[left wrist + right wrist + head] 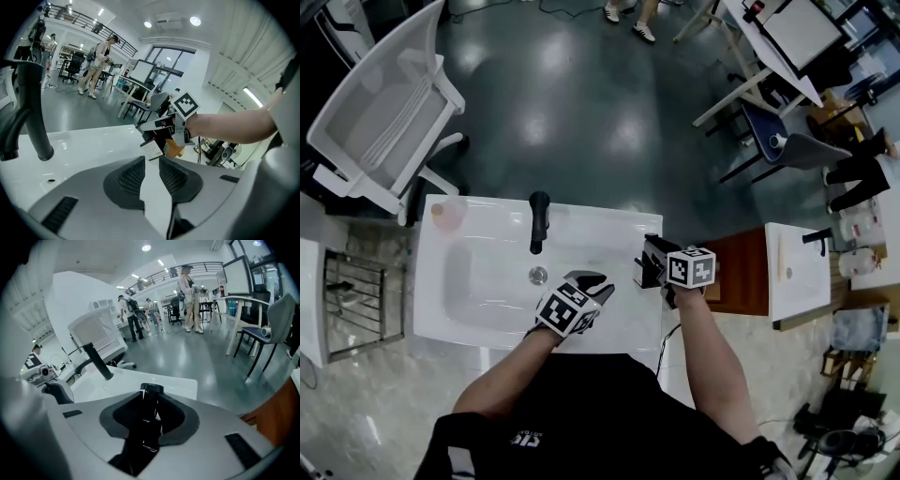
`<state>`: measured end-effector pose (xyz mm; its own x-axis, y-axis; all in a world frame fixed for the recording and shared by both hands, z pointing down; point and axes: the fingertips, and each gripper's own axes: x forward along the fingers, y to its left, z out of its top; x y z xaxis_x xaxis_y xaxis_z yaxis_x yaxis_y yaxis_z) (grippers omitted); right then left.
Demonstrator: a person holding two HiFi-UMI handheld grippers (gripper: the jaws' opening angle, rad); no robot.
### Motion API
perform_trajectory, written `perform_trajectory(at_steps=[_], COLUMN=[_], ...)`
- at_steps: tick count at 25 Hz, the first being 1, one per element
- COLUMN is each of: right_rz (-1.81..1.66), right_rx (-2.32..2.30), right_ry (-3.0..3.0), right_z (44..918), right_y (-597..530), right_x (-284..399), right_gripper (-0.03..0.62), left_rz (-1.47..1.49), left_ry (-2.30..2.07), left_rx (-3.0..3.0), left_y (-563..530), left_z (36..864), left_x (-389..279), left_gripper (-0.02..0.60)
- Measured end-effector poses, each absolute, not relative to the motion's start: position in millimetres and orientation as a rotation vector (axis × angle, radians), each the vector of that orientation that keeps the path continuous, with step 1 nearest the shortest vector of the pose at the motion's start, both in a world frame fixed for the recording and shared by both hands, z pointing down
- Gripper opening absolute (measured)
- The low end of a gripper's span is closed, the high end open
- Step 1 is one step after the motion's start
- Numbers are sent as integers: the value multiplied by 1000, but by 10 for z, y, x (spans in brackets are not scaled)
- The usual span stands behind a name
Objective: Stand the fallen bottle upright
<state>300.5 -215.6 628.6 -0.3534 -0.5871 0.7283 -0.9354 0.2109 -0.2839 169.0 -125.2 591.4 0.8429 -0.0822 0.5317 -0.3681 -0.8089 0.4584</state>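
At the right edge of a white sink (pixel 478 281), the right gripper (pixel 649 265) pinches a dark bottle (pixel 148 425), its pads pressed on either side of the body. The bottle lies along the line of the jaws, and its black cap (pixel 151 389) pokes out just past the tips, toward the sink's far side. From the left, its white label (pixel 151 151) shows askew. Whether the base touches the ledge cannot be told.

Further left, over the sink's near rim, the left gripper (pixel 589 281) has its jaws spread, with only the white of the sink between them. The bottle is off to its right, near but apart. A black tap (pixel 539 222) stands at the far rim, left of both grippers. People (pixel 187 296) stand on the grey floor (pixel 581 112) beyond.
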Motion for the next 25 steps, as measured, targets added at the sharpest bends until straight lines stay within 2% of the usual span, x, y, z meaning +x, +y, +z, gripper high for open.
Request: perform_trajectory(at_steps=[10,25], right_rz=[754,698], right_rx=[1739,1696], right_ry=[-2180,-2182], right_z=[5902,5824], right_y=[-2080,-1514], right_x=[3035,2773], right_gripper=[104,109], left_rz=[736,738], left_ry=[-280,-213], left_rx=[2463,2509], left_y=[-1086,-1171], left_z=[5905,5750], left_x=[1724,1669], left_gripper=[104,104])
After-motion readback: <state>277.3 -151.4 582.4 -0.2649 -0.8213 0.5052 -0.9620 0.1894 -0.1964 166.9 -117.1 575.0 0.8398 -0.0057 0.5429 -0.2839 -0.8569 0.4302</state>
